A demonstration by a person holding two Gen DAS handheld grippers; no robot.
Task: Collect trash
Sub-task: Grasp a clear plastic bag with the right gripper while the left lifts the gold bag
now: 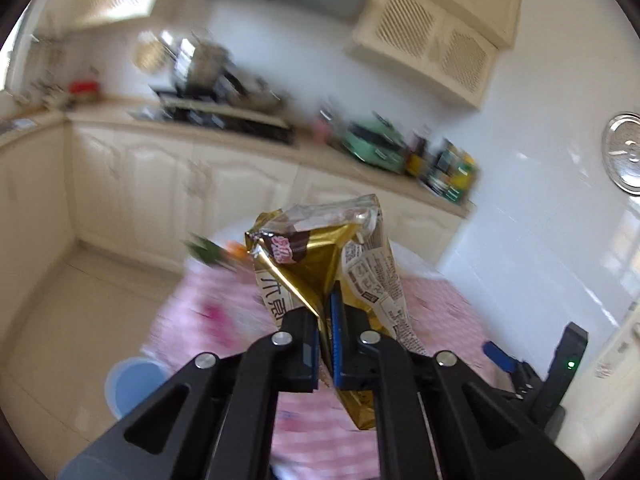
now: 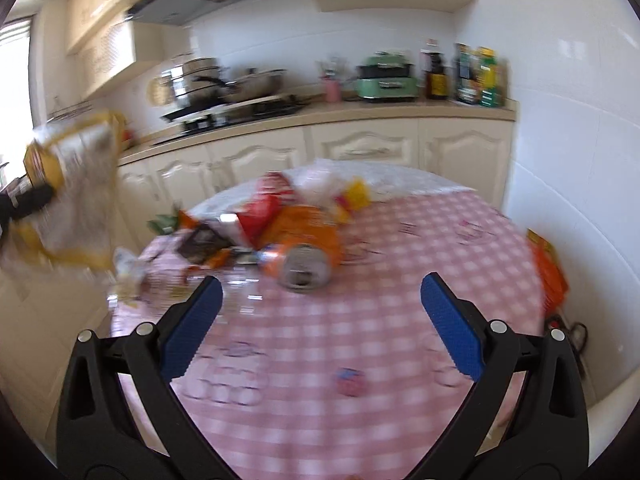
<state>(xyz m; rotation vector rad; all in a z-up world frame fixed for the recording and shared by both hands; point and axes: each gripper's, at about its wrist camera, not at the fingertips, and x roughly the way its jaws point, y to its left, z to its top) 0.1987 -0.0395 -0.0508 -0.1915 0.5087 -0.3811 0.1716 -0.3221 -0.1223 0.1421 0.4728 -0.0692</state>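
Observation:
My left gripper (image 1: 325, 320) is shut on a crumpled gold and white snack wrapper (image 1: 320, 256) and holds it in the air above the pink checked table (image 1: 440, 304). The same wrapper shows blurred at the left of the right wrist view (image 2: 72, 200). My right gripper (image 2: 320, 292) is open and empty above the table (image 2: 360, 340). Ahead of it lies a pile of trash: an orange can on its side (image 2: 306, 258), red and orange wrappers (image 2: 264, 208), a yellow wrapper (image 2: 354, 196) and a dark wrapper (image 2: 204, 242).
A blue bin (image 1: 134, 384) stands on the floor left of the table. An orange packet (image 2: 550, 268) lies at the table's right edge. A small round sweet (image 2: 350, 380) lies near my right gripper. Kitchen counter (image 2: 320, 116) with pots, bottles and a green appliance runs behind.

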